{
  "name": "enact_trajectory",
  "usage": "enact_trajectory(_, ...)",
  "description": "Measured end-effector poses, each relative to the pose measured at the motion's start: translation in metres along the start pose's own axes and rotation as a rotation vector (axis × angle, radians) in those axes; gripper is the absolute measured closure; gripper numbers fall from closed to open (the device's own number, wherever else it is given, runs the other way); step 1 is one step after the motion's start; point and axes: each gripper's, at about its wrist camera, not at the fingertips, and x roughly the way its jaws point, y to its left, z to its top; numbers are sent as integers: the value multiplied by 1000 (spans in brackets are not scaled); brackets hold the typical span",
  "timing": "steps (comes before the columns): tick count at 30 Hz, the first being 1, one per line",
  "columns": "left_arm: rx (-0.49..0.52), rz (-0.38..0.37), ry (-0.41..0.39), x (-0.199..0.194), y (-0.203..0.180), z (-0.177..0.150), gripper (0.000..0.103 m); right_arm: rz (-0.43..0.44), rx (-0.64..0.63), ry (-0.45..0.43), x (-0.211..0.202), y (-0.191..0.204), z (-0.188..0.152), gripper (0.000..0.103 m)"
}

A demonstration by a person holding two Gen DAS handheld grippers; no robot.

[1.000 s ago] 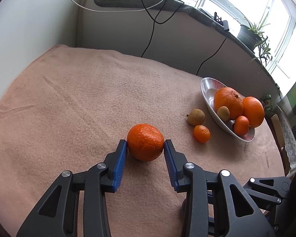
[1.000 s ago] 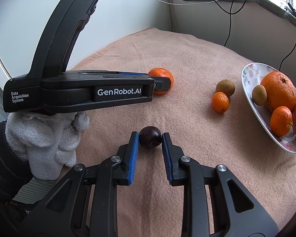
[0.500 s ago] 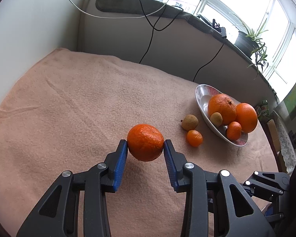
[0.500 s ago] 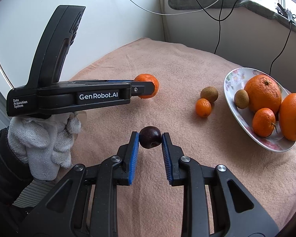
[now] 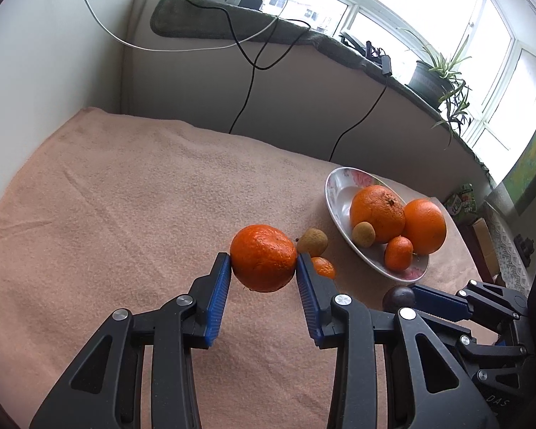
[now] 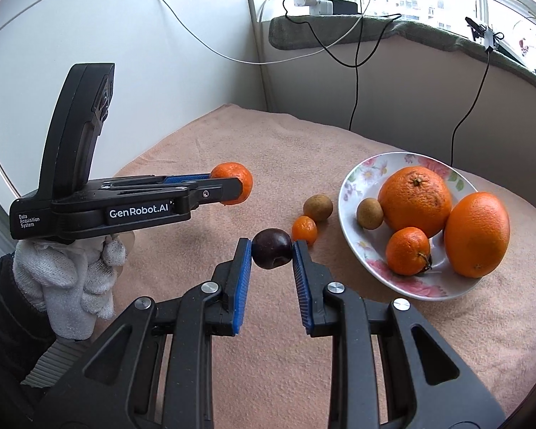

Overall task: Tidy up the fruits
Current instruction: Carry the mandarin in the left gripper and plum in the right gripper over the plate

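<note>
The left gripper holds a tangerine between its blue pads, pinched at the fruit's sides and lifted clear of the pink cloth that covers the table. The right gripper is closed narrow on a dark plum, also held off the cloth – the fruit sits right at the fingertips, with the pads pressing it from both sides.

From the right wrist view, a white-gloved hand carries the left gripper, whose tips point toward the flowered plate. On that plate lie two big oranges, a small tangerine and a brown kiwi. Just beside the plate's left rim, on the cloth, rest another kiwi and a tiny tangerine, touching or nearly so. The plum hangs just in front of that tiny tangerine – near the plate, not over it.
</note>
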Motion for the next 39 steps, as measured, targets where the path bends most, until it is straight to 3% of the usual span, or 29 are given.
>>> enact_trajectory(19,61,-60,19,30,-39,24,67,-106,81,-90,-29,-69,30,78)
enact_trajectory(39,104,-98,59,67,-60,46,67,-176,114,-90,-10,-124,58,78)
